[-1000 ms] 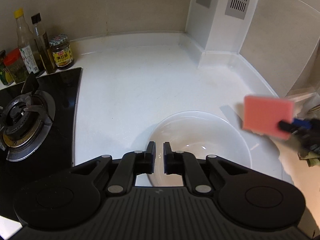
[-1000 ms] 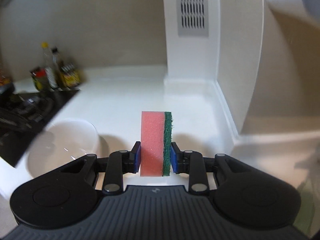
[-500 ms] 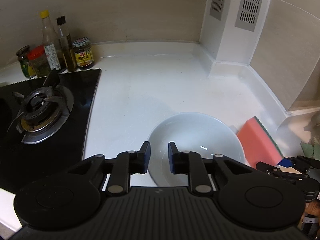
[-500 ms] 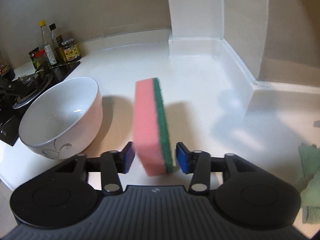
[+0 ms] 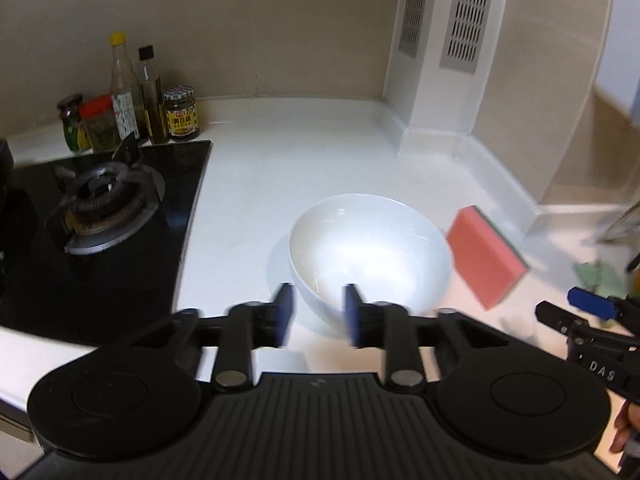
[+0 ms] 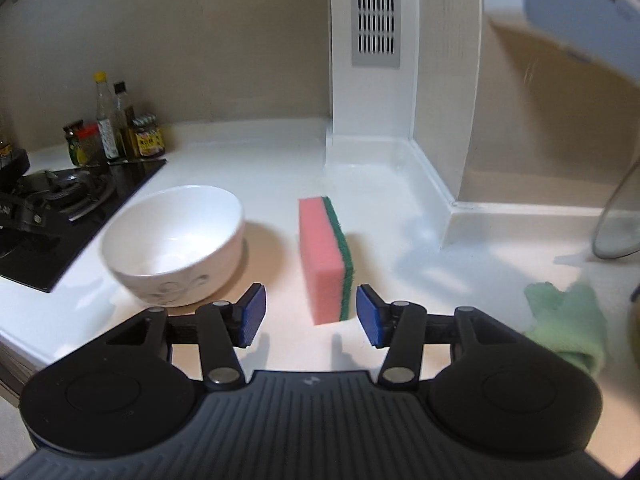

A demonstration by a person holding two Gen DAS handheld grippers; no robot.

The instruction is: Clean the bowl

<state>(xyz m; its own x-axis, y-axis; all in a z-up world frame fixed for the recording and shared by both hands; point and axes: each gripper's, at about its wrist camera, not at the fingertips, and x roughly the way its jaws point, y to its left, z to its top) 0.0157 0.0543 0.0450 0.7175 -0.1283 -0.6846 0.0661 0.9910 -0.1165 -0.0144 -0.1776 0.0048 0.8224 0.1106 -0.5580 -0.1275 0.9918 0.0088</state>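
I judged the scene fit sponge set-down or pick-up alike: my right gripper (image 6: 311,314) stood released behind the upright pink-and-green sponge (image 6: 325,255), my left gripper (image 5: 316,314) spread before the round white ceramic bowl (image 5: 370,254) near the white worktop's (image 5: 304,168) front edge, whose patterned outer wall only the right view showed.

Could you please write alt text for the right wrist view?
The open right tongs face a pink and green sponge standing on edge on the white counter, ungripped. A white bowl sits left of it, a green cloth right.
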